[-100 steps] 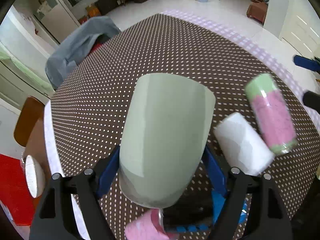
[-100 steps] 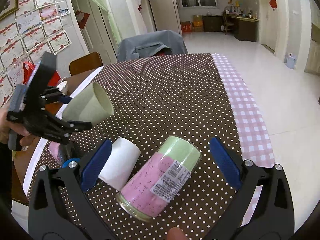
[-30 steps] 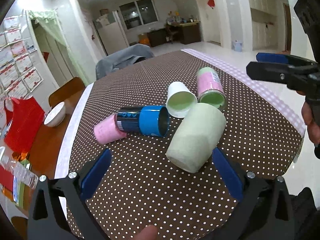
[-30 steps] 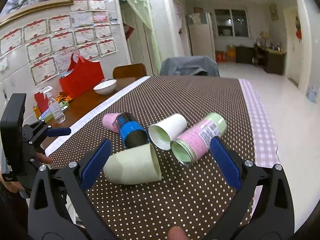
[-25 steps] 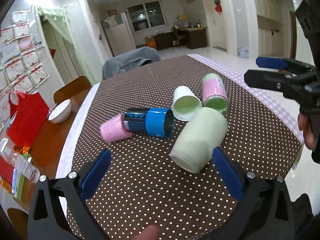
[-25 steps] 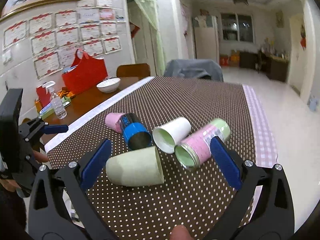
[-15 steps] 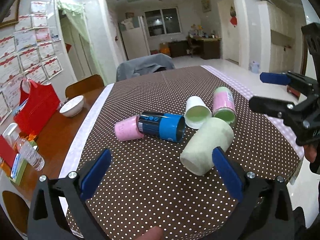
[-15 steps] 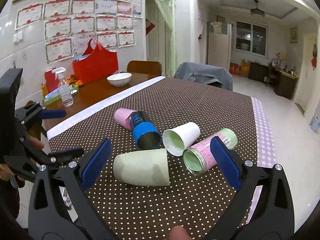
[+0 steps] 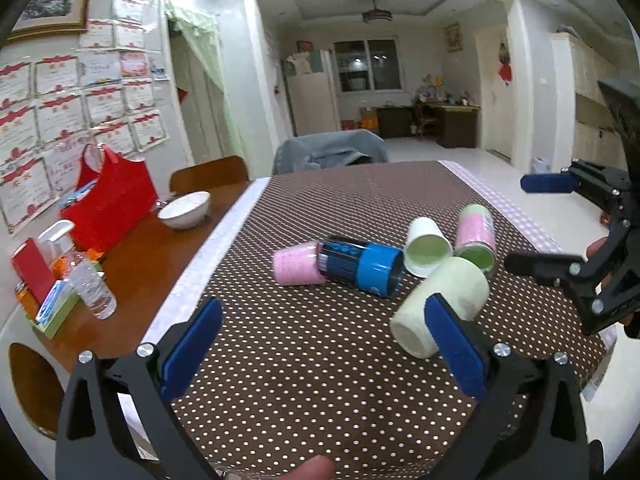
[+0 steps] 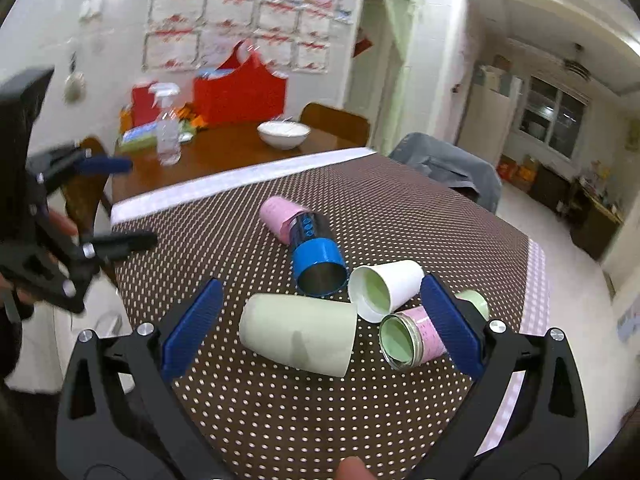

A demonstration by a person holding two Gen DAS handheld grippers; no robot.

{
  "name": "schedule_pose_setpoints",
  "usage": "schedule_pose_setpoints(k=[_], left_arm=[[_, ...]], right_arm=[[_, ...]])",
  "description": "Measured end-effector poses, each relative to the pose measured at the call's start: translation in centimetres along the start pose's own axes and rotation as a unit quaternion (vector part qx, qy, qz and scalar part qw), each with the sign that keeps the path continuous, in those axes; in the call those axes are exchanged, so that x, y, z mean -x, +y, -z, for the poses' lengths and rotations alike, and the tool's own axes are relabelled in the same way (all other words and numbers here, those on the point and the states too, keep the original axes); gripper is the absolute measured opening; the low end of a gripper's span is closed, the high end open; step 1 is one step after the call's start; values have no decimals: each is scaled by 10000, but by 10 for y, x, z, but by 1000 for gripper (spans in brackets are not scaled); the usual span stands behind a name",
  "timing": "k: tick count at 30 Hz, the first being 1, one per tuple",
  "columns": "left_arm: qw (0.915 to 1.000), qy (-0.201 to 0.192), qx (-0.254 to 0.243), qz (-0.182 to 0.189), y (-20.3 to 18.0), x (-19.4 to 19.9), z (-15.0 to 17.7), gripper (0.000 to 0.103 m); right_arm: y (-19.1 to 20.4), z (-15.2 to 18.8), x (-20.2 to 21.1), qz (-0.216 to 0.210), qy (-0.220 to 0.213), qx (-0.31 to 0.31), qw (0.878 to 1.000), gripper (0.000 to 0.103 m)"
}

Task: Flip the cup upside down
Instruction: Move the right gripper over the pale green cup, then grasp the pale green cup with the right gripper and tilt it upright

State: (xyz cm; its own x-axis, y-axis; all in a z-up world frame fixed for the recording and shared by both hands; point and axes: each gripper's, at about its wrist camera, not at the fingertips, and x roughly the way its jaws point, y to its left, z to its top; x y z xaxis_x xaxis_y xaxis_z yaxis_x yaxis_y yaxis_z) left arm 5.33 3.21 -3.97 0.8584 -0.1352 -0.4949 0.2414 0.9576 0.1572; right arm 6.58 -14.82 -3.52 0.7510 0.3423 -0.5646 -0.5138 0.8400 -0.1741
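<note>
A pale green cup [image 9: 440,308] lies on its side on the brown dotted tablecloth [image 9: 320,380], base toward my left gripper; in the right wrist view the cup [image 10: 298,334] lies between that gripper's fingers, farther out. Beside it lie a white cup [image 9: 426,246], a pink and green jar [image 9: 476,232], a blue and black tumbler [image 9: 360,264] and a pink cup [image 9: 296,266]. My left gripper [image 9: 324,350] is open and empty, held back above the near table edge. My right gripper [image 10: 316,328] is open and empty, and shows in the left wrist view [image 9: 540,224] at the right.
A wooden table [image 9: 160,248] at the left holds a white bowl [image 9: 184,210], a red bag [image 9: 108,196], a water bottle [image 9: 90,284] and boxes. A chair with a grey jacket [image 9: 332,152] stands at the far end. The tablecloth's checked border [image 9: 516,216] runs along the right edge.
The left gripper let go of the pale green cup, which now lies on its side. Both grippers have since pulled back and up from the table, open.
</note>
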Motion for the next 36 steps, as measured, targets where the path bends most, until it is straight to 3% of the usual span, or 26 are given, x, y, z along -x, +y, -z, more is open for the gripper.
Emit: schedule_pose_setpoints(k=[8, 15, 24, 36], left_arm=[[9995, 70, 210, -203, 11, -8, 9, 99], [9986, 312, 389, -187, 20, -30, 18, 99], [9964, 628, 545, -191, 34, -58, 30, 99], [9938, 897, 651, -65, 40, -78, 44, 99]], right_arm=[[6, 0, -44, -516, 760, 1249, 9879, 97], [17, 3, -82, -1125, 1417, 2150, 9597, 97], [29, 6, -116, -1457, 2206, 3252, 9079, 97], [62, 15, -151, -1662, 3076, 4499, 8218, 93]])
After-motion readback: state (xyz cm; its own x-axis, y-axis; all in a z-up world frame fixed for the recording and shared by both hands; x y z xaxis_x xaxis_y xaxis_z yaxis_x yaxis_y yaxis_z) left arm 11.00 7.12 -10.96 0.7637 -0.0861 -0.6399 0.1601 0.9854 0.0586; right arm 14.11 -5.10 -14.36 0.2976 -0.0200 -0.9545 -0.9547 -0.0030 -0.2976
